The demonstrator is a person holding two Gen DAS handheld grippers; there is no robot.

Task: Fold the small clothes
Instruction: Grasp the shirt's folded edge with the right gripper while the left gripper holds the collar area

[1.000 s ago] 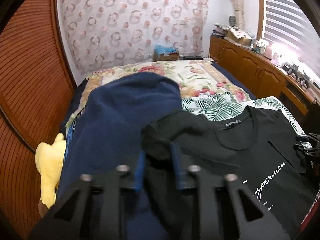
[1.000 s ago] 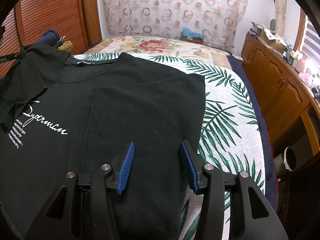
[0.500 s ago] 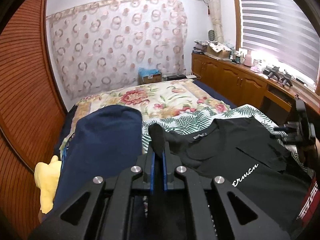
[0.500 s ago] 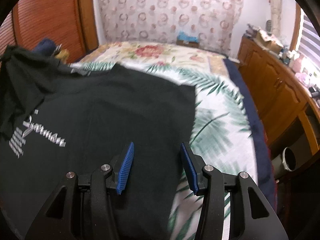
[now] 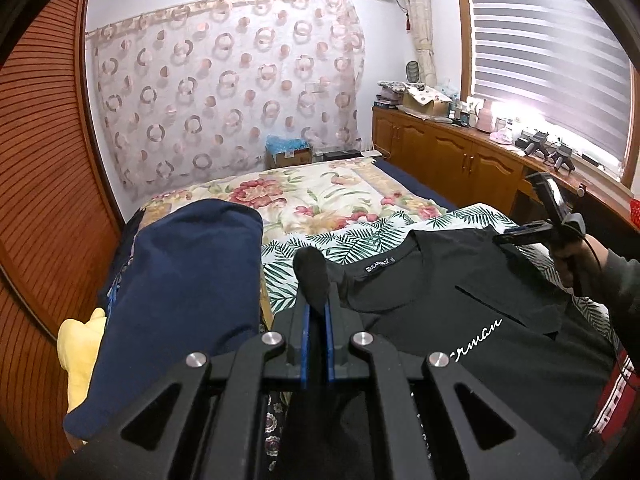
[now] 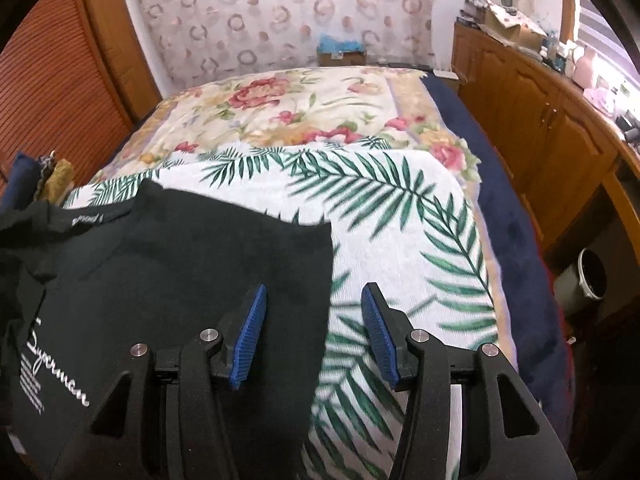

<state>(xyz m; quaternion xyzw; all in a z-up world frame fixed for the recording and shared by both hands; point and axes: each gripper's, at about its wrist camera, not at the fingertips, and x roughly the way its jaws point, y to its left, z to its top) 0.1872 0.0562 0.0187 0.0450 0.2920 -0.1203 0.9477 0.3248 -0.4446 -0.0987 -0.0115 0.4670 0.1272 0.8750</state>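
A black T-shirt [image 5: 480, 320] with white script lies on the palm-leaf sheet [image 5: 360, 240], its right side folded over. My left gripper [image 5: 316, 308] is shut on a bunch of the shirt's left sleeve and holds it raised off the bed. In the right wrist view the black T-shirt [image 6: 192, 272] fills the lower left. My right gripper [image 6: 314, 300] is open above the shirt's folded right edge, one blue pad over the cloth and one over the palm-leaf sheet [image 6: 400, 220], nothing between them. The left wrist view shows the right gripper [image 5: 508, 238] in a person's hand [image 5: 576, 256].
A navy garment [image 5: 180, 280] and a yellow cloth [image 5: 80, 344] lie at the bed's left side by the slatted wooden wall [image 5: 48, 160]. A floral blanket [image 6: 300, 108] covers the far bed. Wooden cabinets [image 6: 540, 100] and a bin [image 6: 588, 276] stand to the right.
My left gripper has shut on the sleeve cloth and lifted it. My right gripper has slid to the right, from over the shirt's middle to its folded right edge.
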